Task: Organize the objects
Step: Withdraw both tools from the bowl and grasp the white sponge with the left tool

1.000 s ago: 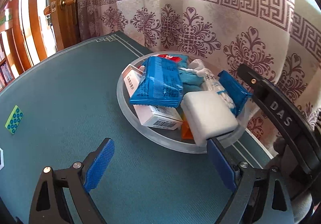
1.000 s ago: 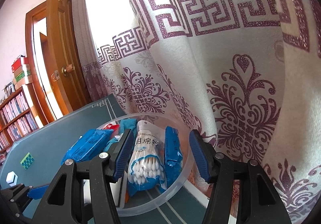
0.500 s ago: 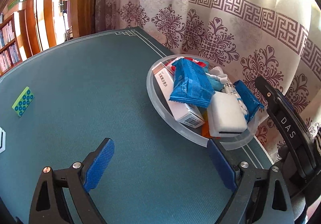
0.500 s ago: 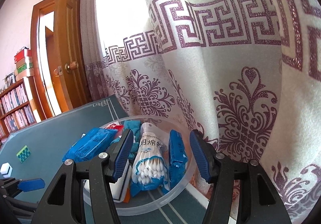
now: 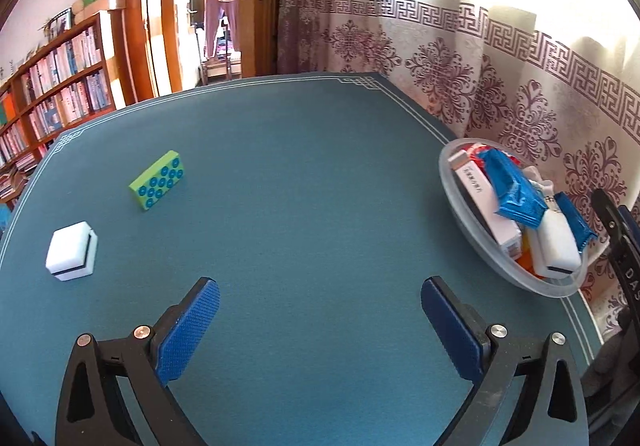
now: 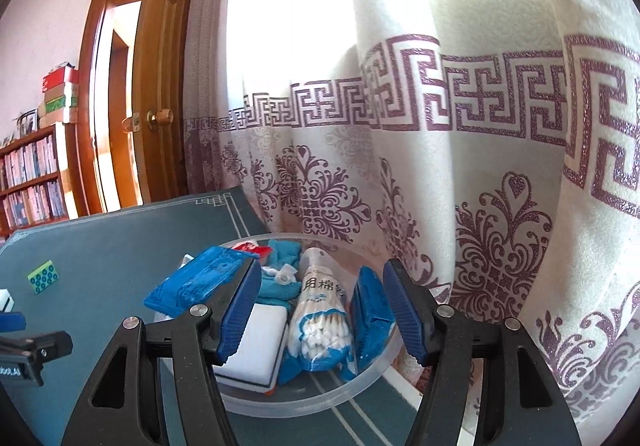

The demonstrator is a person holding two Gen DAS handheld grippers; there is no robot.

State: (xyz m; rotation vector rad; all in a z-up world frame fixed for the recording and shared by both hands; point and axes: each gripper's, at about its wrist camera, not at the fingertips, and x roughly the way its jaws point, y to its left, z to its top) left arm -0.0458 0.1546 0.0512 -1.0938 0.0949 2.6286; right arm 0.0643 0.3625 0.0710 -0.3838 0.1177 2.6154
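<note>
left wrist: left tongs (image 5: 320,326) apart, empty, over table (image 5: 300,186); sponge (image 5: 72,251) near left, green block (image 5: 158,185) beyond it, bowl (image 5: 464,222) full at right edge | right wrist: right tongs (image 6: 322,312) apart, empty, over bowl (image 6: 372,374); swabs (image 6: 322,322) between them

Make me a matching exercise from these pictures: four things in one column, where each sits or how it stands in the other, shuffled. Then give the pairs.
Things:
1. green block
2. cotton swabs
3. white sponge
4. left gripper

Places or states:
A. in the clear bowl
B. open, holding nothing
C. on the table, nearer the left gripper
D. on the table, nearer the bookshelf

Pairs: 1-D, 2-A, 3-C, 4-B
</note>
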